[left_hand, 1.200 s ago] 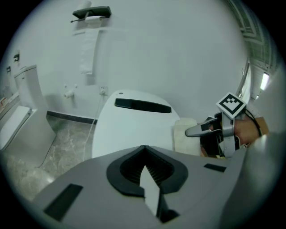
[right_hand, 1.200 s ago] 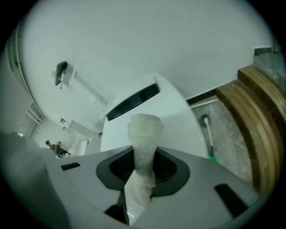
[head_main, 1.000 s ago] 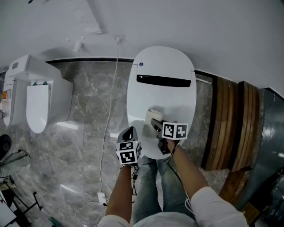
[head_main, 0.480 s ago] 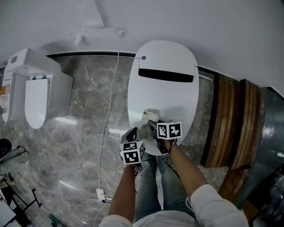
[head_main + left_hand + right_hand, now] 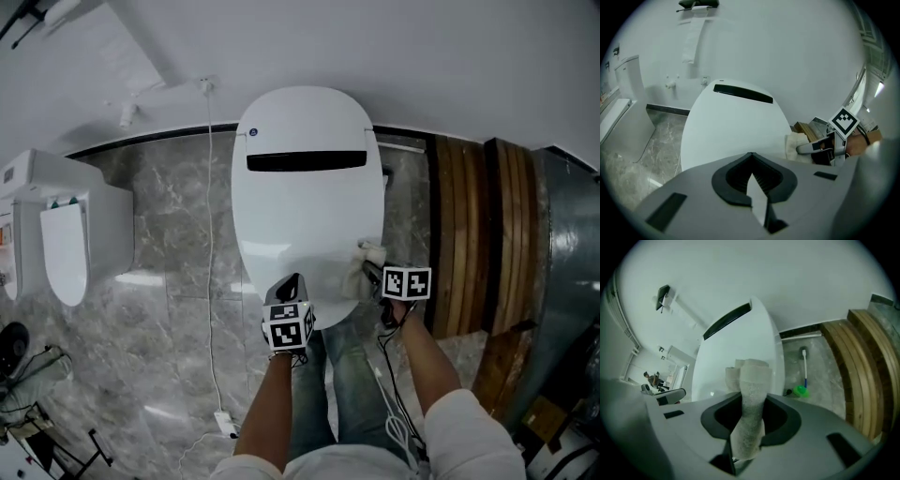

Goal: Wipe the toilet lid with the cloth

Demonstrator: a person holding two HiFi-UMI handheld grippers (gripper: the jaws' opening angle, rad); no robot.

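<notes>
The right gripper point(image 5: 371, 272), fingers clamped on the cloth point(image 5: 359, 277), has swept from the front middle of the toilet lid point(image 5: 305, 206) to its 4 o'clock edge, likely finishing one pass, while the left gripper point(image 5: 292, 281) waits at 6 o'clock, fingers closed, empty.

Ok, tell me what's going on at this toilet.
A person with a gripper in each hand is working on the closed toilet lid. The right claw is clamped on a folded pale cloth, which sits at the lid's right edge in the head view. The left claw is shut and empty, near the lid's front rim.
</notes>
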